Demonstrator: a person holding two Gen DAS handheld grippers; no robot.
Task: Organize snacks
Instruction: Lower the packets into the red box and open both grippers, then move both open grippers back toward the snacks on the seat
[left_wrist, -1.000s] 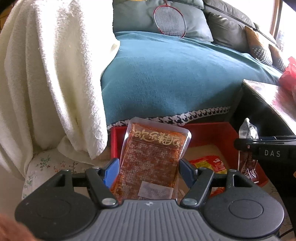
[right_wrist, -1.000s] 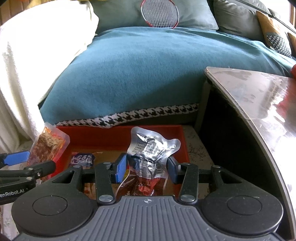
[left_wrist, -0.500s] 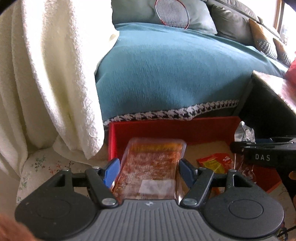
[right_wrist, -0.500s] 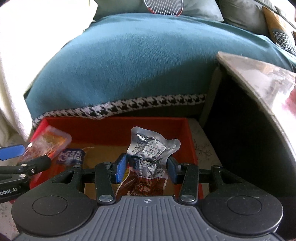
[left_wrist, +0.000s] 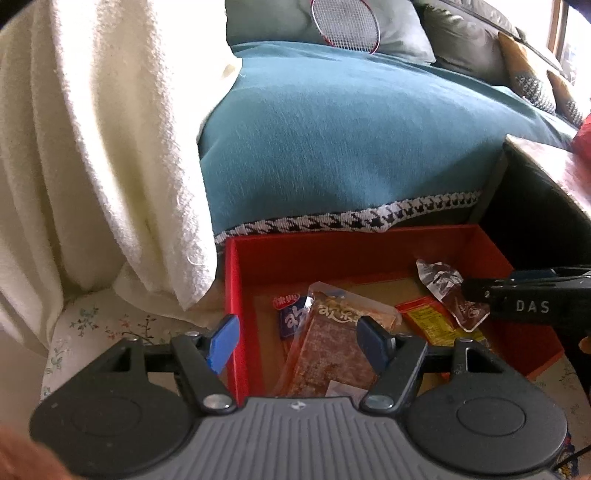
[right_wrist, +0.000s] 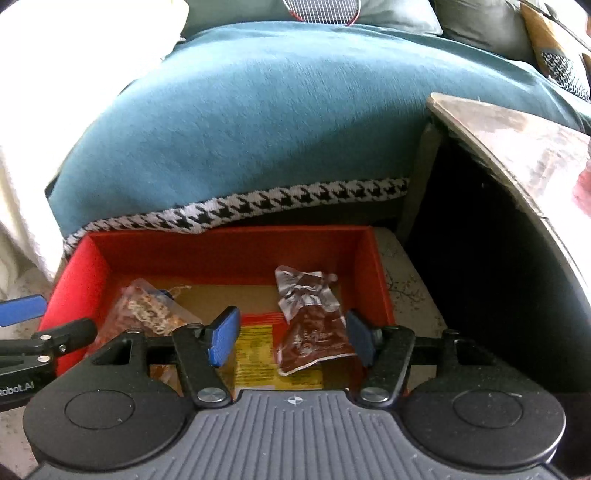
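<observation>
**Inspector:** State the setting.

**Assistant:** A red box (right_wrist: 236, 254) sits on a floral-patterned floor covering (left_wrist: 110, 325), against a sofa draped in a teal blanket (left_wrist: 351, 140) with a houndstooth border. A cream towel (left_wrist: 92, 147) hangs to the left; a racket (left_wrist: 345, 26) leans on a grey cushion behind. A dark desk (right_wrist: 517, 140) with a glossy top stands to the right of the box.

**Inspector:** Contents of the box?

**Assistant:** An orange snack pack (left_wrist: 332, 354), a small blue packet (left_wrist: 290, 314), a yellow-and-red packet (right_wrist: 258, 354) and a brown sauce pouch (right_wrist: 314, 325), all lying on the box bottom.

**Inspector:** Fingers?

**Assistant:** The left gripper (left_wrist: 297, 341) stands apart over the box's left wall, gripping nothing; the orange pack lies below, beside its right finger. The right gripper (right_wrist: 291, 339) is opening; the pouch lies between its fingers, apparently released, close against the right one.
</observation>
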